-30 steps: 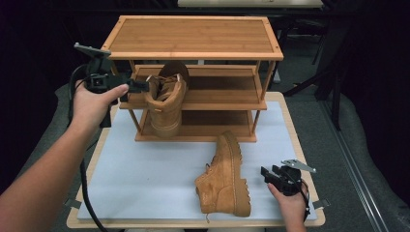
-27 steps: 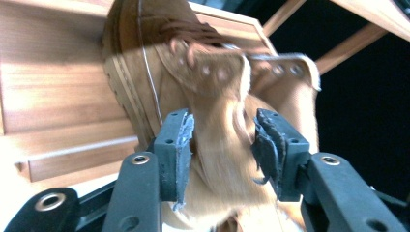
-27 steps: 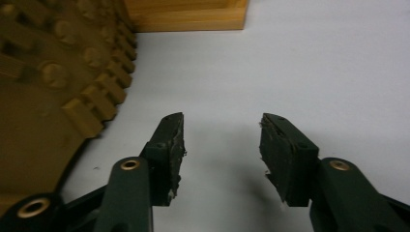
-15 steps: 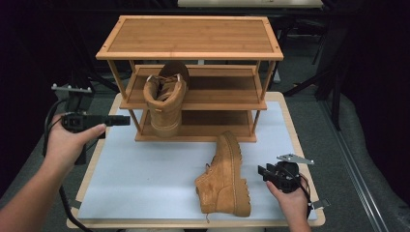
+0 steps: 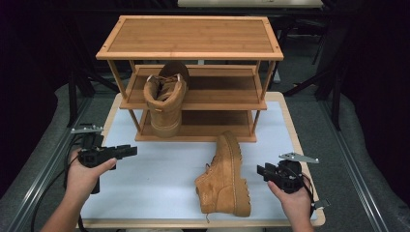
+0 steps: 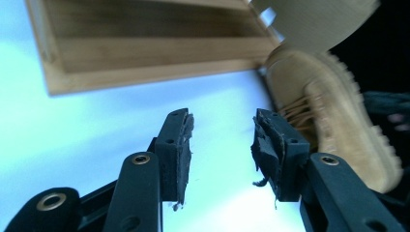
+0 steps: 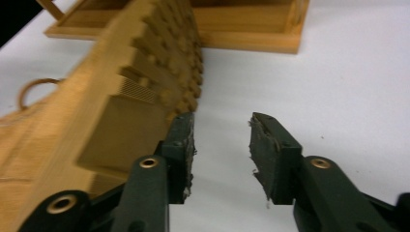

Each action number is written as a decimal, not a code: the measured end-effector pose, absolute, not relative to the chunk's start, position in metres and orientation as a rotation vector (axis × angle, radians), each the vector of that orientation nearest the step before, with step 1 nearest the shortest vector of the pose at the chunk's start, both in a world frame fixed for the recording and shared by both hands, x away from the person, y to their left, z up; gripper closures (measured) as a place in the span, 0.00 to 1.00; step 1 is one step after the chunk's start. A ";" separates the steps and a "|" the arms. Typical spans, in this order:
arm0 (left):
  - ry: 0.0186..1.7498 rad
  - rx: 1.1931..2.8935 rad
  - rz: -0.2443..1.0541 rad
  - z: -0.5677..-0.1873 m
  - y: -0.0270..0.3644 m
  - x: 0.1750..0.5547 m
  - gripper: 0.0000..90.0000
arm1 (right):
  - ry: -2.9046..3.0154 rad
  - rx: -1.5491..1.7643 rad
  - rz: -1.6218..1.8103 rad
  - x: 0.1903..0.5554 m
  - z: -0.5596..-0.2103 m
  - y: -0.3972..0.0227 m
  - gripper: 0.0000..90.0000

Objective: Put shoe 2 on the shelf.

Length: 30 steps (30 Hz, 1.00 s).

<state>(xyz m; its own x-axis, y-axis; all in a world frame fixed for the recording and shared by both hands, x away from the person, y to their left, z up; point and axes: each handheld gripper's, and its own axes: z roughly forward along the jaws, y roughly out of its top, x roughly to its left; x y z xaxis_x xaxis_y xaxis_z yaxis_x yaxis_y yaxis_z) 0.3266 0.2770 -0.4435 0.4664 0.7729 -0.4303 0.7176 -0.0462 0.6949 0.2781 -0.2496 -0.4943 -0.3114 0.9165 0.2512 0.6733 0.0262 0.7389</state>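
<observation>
Two boots are in play, one shelved and one lying loose, and the scene runs from the desk (image 5: 159, 174) down to the claws. The desk carries a pale mat and, at its far side, a wooden rack (image 5: 189, 36) with a broad top and two shelves under it. One tan boot (image 5: 166, 99) stands on the middle shelf at the rack's left end, its shaft opening toward the camera and its sole hanging over the shelf's front edge. The second boot (image 5: 226, 176) lies on its side on the mat in front of the rack, toe toward the rack, lugged sole facing right.

The left claw (image 5: 129, 151) hovers over the mat's left edge, level and pointing right toward the lying boot, well apart from it. In the left gripper view its jaws stand parted with only mat between the pads (image 6: 183, 145); it is released.

The right claw (image 5: 261, 171) sits just right of the lying boot's sole. Its jaws have just been closing, yet the right gripper view shows bare mat between them, so it grasps nothing. Its left pad (image 7: 183, 145) lies right beside the sole's heel (image 7: 130, 125); whether they touch is hard to tell, as that edge is blurred.
</observation>
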 end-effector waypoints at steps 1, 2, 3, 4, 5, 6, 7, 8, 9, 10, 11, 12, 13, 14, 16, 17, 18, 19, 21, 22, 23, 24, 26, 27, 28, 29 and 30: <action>1.275 1.784 0.068 -0.450 0.277 0.326 0.63 | 2.027 1.621 1.182 0.277 -0.491 -0.249 0.72; 1.281 1.785 0.054 -0.456 0.278 0.327 0.63 | 2.028 1.624 1.181 0.277 -0.487 -0.247 0.76; 1.294 1.779 0.037 -0.462 0.279 0.327 0.63 | 2.054 1.617 1.180 0.277 -0.482 -0.246 0.81; 1.302 1.777 0.022 -0.467 0.279 0.327 0.63 | 2.069 1.609 1.172 0.277 -0.478 -0.243 0.85; 1.310 1.778 0.023 -0.472 0.280 0.326 0.63 | 2.079 1.596 1.195 0.277 -0.475 -0.239 0.88; 1.313 1.778 0.028 -0.477 0.280 0.325 0.63 | 2.107 1.582 1.178 0.277 -0.471 -0.236 0.90; 1.323 1.767 0.031 -0.482 0.280 0.322 0.63 | 2.123 1.562 1.176 0.278 -0.468 -0.232 0.91; 1.326 1.765 0.035 -0.485 0.281 0.321 0.63 | 2.170 1.539 1.198 0.278 -0.464 -0.227 0.91; 1.329 1.761 0.031 -0.489 0.281 0.320 0.63 | 2.166 1.533 1.177 0.278 -0.462 -0.223 0.91; 1.336 1.754 0.030 -0.493 0.281 0.319 0.63 | 2.183 1.522 1.182 0.279 -0.460 -0.219 0.91; 1.343 1.747 0.029 -0.496 0.282 0.318 0.63 | 2.193 1.506 1.191 0.281 -0.459 -0.215 0.91; 1.341 1.750 0.030 -0.499 0.282 0.317 0.63 | 2.204 1.500 1.194 0.282 -0.457 -0.210 0.91; 1.348 1.756 0.032 -0.501 0.282 0.317 0.62 | 2.213 1.486 1.194 0.284 -0.456 -0.207 0.91; 1.352 1.761 0.036 -0.504 0.282 0.316 0.62 | 2.228 1.468 1.184 0.285 -0.454 -0.203 0.92; 1.345 1.774 0.039 -0.506 0.283 0.317 0.62 | 2.253 1.433 1.184 0.289 -0.453 -0.192 0.93; 1.347 1.776 0.040 -0.506 0.283 0.317 0.62 | 2.268 1.429 1.193 0.291 -0.453 -0.188 0.93; 1.348 1.783 0.047 -0.507 0.284 0.318 0.62 | 2.262 1.424 1.189 0.291 -0.453 -0.184 0.93; 1.349 1.782 0.046 -0.508 0.284 0.318 0.62 | 2.271 1.414 1.186 0.292 -0.454 -0.180 0.93; 1.352 1.780 0.041 -0.509 0.284 0.318 0.62 | 2.307 1.401 1.175 0.294 -0.457 -0.172 0.94; 1.353 1.783 0.041 -0.509 0.284 0.318 0.62 | 2.316 1.384 1.141 0.295 -0.461 -0.168 0.95; 1.354 1.782 0.041 -0.510 0.285 0.318 0.62 | 2.317 1.380 1.103 0.296 -0.464 -0.165 1.00; 1.354 1.781 0.041 -0.511 0.285 0.318 0.62 | 2.307 1.373 1.098 0.295 -0.465 -0.165 1.00; 1.358 1.784 0.036 -0.513 0.285 0.318 0.61 | 2.297 1.394 1.111 0.295 -0.465 -0.168 1.00; 1.369 1.786 0.036 -0.515 0.285 0.318 0.61 | 2.294 1.401 1.147 0.295 -0.466 -0.170 1.00; 1.368 1.786 0.030 -0.515 0.286 0.318 0.61 | 2.291 1.411 1.163 0.295 -0.467 -0.173 1.00; 1.368 1.787 0.025 -0.516 0.286 0.318 0.60 | 2.289 1.415 1.170 0.295 -0.467 -0.174 1.00; 1.372 1.788 0.023 -0.517 0.286 0.318 0.60 | 2.291 1.423 1.189 0.296 -0.468 -0.177 1.00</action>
<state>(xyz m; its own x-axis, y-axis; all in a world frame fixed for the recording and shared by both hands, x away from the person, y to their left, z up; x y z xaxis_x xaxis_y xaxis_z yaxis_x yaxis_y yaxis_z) 0.3182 0.2859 -0.5167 0.3957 0.7957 -0.4586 0.7796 -0.0270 0.6257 0.2963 -0.1768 -0.4676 -0.5193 0.8213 0.2363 0.6657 0.2155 0.7144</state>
